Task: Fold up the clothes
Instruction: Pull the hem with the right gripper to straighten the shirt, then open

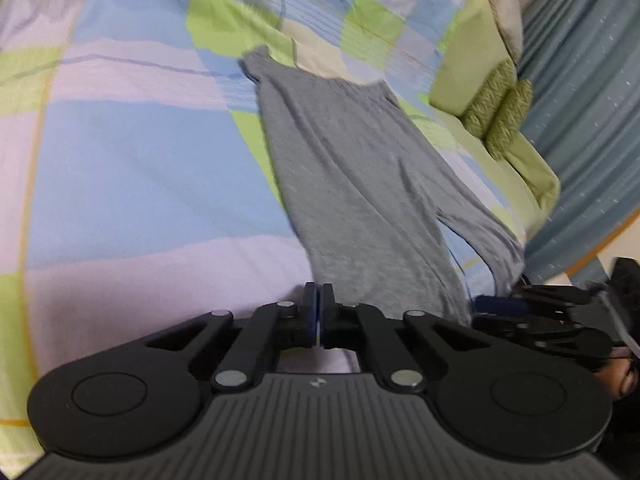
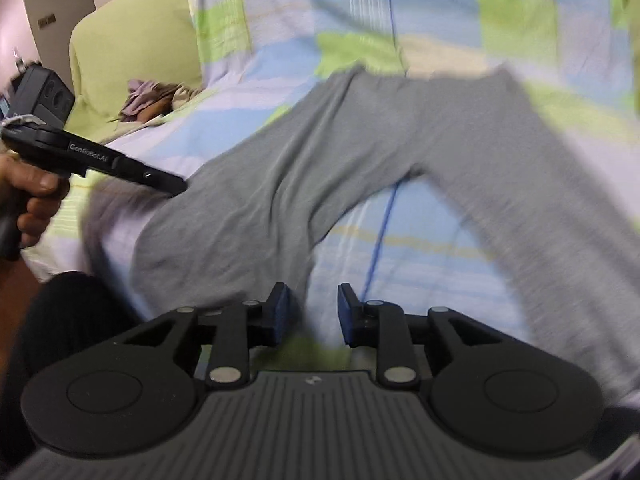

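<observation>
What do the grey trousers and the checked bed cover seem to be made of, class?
Grey trousers: likely soft knit jersey, matt; they drape in loose folds with a faint heathered fleck. Bed cover: probably woven cotton, matt; flat printed blocks of blue, lilac and green with fine stripes. Blur leaves the weave unclear.

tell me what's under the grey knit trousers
The grey knit trousers lie spread on a checked bedsheet in blue, green and lilac, which shows between the two legs. Anything directly beneath the fabric is covered and cannot be seen.
</observation>
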Demonstrator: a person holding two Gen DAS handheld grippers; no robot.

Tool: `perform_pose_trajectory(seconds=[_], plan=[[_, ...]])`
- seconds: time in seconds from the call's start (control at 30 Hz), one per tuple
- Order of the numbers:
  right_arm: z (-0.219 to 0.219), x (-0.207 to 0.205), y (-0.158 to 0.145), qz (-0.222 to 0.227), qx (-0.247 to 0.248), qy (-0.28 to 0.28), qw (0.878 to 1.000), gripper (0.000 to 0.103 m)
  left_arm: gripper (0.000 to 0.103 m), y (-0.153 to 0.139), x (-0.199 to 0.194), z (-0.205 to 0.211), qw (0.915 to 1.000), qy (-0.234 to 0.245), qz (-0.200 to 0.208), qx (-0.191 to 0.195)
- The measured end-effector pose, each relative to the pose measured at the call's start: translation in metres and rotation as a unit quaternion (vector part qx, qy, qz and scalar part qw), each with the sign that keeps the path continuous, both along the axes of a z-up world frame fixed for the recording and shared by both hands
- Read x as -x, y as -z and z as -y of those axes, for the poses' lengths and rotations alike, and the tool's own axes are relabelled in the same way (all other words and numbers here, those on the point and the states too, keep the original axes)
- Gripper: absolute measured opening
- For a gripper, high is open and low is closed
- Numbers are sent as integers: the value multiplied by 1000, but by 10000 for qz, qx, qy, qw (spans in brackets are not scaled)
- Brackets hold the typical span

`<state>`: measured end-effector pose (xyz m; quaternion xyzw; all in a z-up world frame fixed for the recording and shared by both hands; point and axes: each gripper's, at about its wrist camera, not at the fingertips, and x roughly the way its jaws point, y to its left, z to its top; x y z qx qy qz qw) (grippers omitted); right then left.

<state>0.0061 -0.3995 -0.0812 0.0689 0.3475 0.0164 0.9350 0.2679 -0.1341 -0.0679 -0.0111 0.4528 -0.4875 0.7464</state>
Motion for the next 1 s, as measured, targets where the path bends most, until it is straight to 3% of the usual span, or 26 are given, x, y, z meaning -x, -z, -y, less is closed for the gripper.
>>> perform_pose_trajectory(seconds=[0.13, 0.27, 0.5, 0.63, 0.87, 0.9, 0.93, 1.0], plan=[[-24, 1, -18, 303, 285, -599, 9973, 24, 0, -5, 0, -12, 9999, -80, -56, 105], [-63, -12, -14, 250, 401, -1335, 9899, 24, 0, 5, 16, -5, 9991, 310, -279, -42], [-70, -23, -7, 92, 424, -1353, 9899, 30, 0, 17, 35, -7, 9973, 439, -556, 182], [-59, -25, 3, -74, 473, -1105, 9927, 31, 25, 17, 39, -13, 9955, 453, -729, 399], [-47, -22, 21, -312, 404, -1000, 9937, 32, 20, 22, 43, -12, 9950, 427, -802, 424], [-46, -22, 22, -318, 377, -987, 9939, 32, 17, 21, 40, -13, 9945, 398, -847, 461], [-44, -21, 23, -320, 352, -967, 9942, 32, 3, 21, 38, -17, 9946, 315, -865, 482], [-41, -21, 24, -328, 308, -918, 9948, 32, 0, 22, 33, -24, 9946, 124, -888, 520]])
